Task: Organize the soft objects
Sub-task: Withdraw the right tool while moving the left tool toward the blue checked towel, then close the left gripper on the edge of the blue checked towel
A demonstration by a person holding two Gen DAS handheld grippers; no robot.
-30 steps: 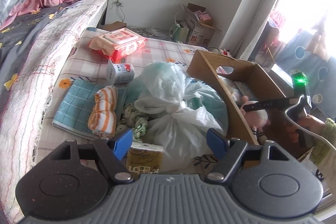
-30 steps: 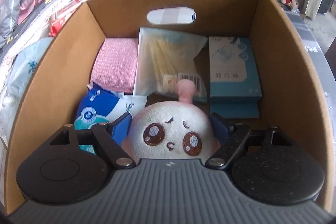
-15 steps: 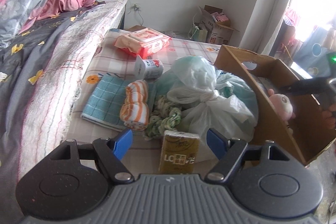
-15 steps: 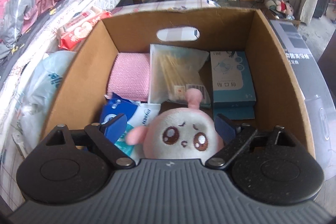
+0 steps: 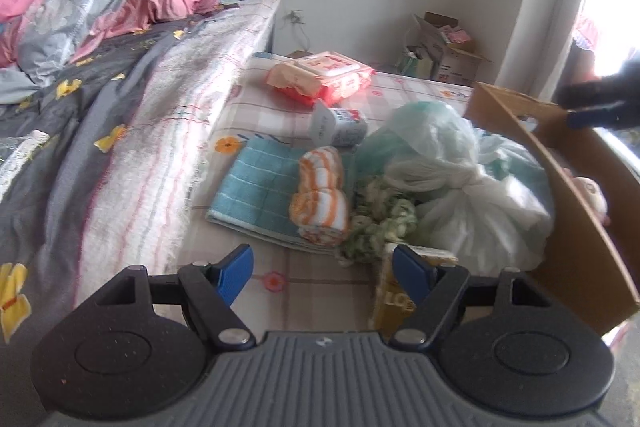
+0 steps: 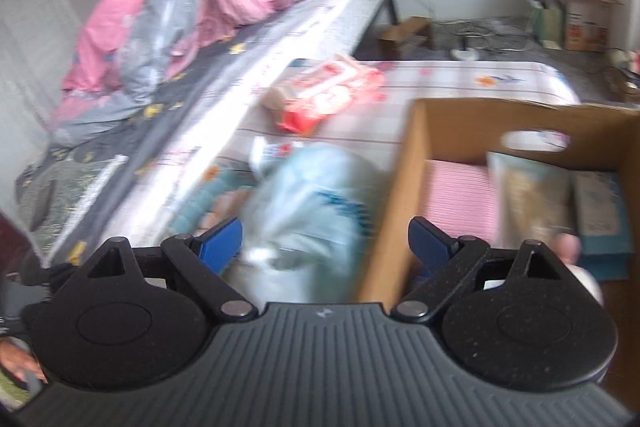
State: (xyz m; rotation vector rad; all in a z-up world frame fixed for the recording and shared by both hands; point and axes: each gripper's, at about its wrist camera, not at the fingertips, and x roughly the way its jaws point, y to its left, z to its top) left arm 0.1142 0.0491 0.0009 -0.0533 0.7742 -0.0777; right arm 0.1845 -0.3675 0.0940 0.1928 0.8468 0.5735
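Left gripper: dark grey ribbed body along the lower edge of the frame; two black round-lobed housings with speckled finish; black linkage arms with silver pivot screws; blue fingers; small pale mark at top centre of the body.

Right gripper: same build, with blue fingers, silver screws and triangular cut-outs in the housings.

Hand: lower left of the frame, with a greenish sleeve edge below it.
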